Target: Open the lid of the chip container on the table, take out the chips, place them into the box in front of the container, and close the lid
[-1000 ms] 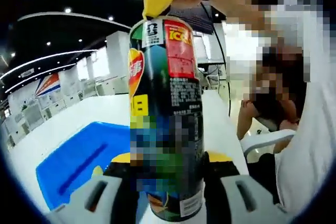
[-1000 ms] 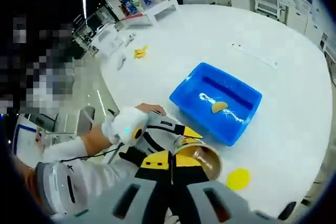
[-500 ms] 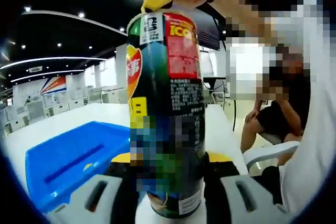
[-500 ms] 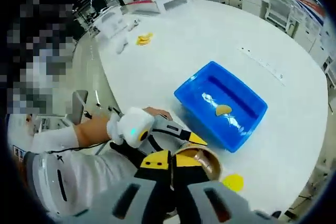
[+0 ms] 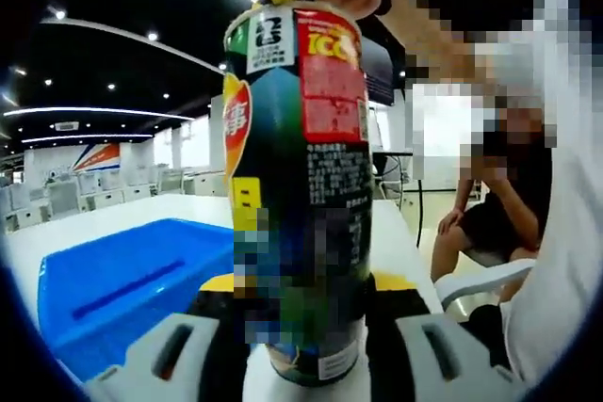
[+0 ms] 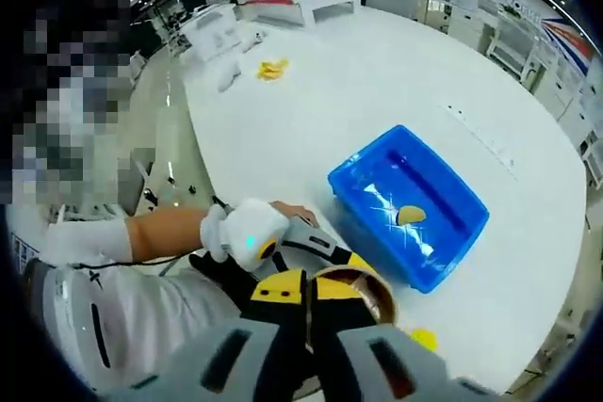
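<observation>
Bright indoor scene; ceiling strip lights (image 5: 89,112) glare upper left, white table (image 6: 377,91) washed out, fisheye bending edges.

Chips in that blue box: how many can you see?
1: a single chip lies on the floor of the blue box, near its middle. More may sit hidden inside the open chip container.

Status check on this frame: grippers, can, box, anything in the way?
Left gripper shut on tall printed chip can. Right gripper at its open top, jaws together. One chip in blue plastic box. Nothing blocking.
</observation>
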A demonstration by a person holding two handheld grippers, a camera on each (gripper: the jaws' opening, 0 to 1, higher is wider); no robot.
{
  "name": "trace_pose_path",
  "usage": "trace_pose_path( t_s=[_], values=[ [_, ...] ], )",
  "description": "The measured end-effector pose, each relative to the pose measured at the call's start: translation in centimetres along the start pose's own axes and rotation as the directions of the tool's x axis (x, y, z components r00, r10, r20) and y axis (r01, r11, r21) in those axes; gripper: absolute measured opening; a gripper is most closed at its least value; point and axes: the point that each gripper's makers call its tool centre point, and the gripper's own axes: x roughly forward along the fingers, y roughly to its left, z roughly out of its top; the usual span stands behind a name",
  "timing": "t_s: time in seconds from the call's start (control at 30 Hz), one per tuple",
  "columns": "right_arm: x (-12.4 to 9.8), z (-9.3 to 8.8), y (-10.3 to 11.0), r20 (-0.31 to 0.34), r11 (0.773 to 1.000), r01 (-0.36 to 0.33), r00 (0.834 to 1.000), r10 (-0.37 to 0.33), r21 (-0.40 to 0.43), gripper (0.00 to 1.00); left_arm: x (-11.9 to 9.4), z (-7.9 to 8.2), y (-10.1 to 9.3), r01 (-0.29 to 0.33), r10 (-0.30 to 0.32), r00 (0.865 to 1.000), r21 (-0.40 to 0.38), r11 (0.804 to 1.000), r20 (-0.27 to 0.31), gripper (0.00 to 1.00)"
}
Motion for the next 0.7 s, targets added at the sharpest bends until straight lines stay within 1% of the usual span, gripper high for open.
trace_pose_path(
  t_s=[0.13, 0.17, 0.2, 0.23, 0.3, 0.33, 0.37, 0.4, 0.43, 0.5, 0.53, 0.57, 0.63, 0.67, 0.7],
  values=[
    [-0.2, -0.2, 0.0, 0.029, 0.999, -0.007, 1.0, 0.008, -0.031, 0.03, 0.1, 0.0, -0.1, 0.003, -0.003, 1.0, -0.001, 1.0, 0.006, 0.49],
    [-0.3, -0.2, 0.0, 0.037, 0.999, -0.009, 0.999, 0.01, -0.048, 0.03, 0.1, 0.0, -0.1, 0.003, -0.003, 1.0, 0.0, 1.0, 0.008, 0.49],
    [-0.4, 0.0, -0.2, 0.064, 0.996, -0.004, 0.998, 0.01, -0.09, 0.03, 0.1, 0.0, -0.1, 0.003, -0.003, 1.0, 0.001, 1.0, 0.008, 0.49],
    [-0.6, -0.2, 0.0, 0.072, 0.997, -0.012, 0.997, 0.018, -0.082, 0.04, 0.1, 0.0, -0.1, 0.002, -0.002, 1.0, -0.001, 1.0, 0.006, 0.49],
    [-0.9, -0.3, 0.1, 0.097, 0.994, -0.017, 0.995, 0.027, -0.104, 0.03, 0.1, -0.1, -0.2, 0.003, -0.003, 1.0, -0.001, 1.0, 0.005, 0.49],
    [-1.2, -0.4, 0.1, 0.1, 0.994, -0.018, 0.995, 0.029, -0.108, 0.03, 0.1, -0.1, -0.2, 0.005, -0.005, 1.0, -0.001, 1.0, 0.004, 0.49],
    [-1.4, -0.1, 0.1, 0.13, 0.992, -0.01, 0.991, 0.026, -0.124, 0.01, 0.1, -0.1, -0.2, 0.007, -0.007, 1.0, 0.0, 1.0, 0.002, 0.49],
    [-1.6, 0.0, 0.1, 0.138, 0.992, -0.006, 0.99, 0.024, -0.128, 0.01, 0.2, -0.1, -0.2, 0.007, -0.007, 1.0, 0.002, 1.0, 0.0, 0.49],
    [-2.2, 0.4, 0.3, 0.177, 0.989, -0.008, 0.984, 0.035, -0.15, 0.01, 0.2, -0.1, -0.2, 0.008, -0.008, 1.0, 0.003, 1.0, -0.002, 0.49],
    [-3.5, 1.2, 0.2, 0.244, 0.988, -0.004, 0.969, 0.042, -0.154, 0.01, 0.2, -0.2, -0.2, 0.008, -0.008, 1.0, 0.002, 1.0, -0.003, 0.49],
    [-4.6, 2.0, 0.1, 0.318, 0.986, 0.01, 0.947, 0.044, -0.164, 0.01, 0.2, -0.2, -0.2, 0.008, -0.008, 1.0, 0.001, 1.0, -0.004, 0.49],
    [-5.4, 2.4, -0.3, 0.365, 0.984, 0.024, 0.93, 0.042, -0.175, 0.02, 0.2, -0.2, -0.2, 0.009, -0.009, 1.0, 0.0, 1.0, -0.004, 0.49],
    [-7.6, 3.5, -1.2, 0.507, 0.971, 0.087, 0.861, 0.039, -0.223, 0.07, 0.2, -0.2, -0.2, 0.009, -0.009, 1.0, 0.0, 1.0, -0.004, 0.49],
    [-8.8, 3.7, -1.6, 0.583, 0.958, 0.13, 0.811, 0.045, -0.255, 0.12, 0.2, -0.2, -0.2, 0.009, -0.009, 1.0, -0.002, 1.0, -0.003, 0.49],
    [-9.3, 3.5, -1.7, 0.623, 0.945, 0.161, 0.781, 0.053, -0.283, 0.19, 0.2, -0.2, -0.2, 0.009, -0.009, 1.0, -0.003, 1.0, -0.003, 0.49]
  ],
)
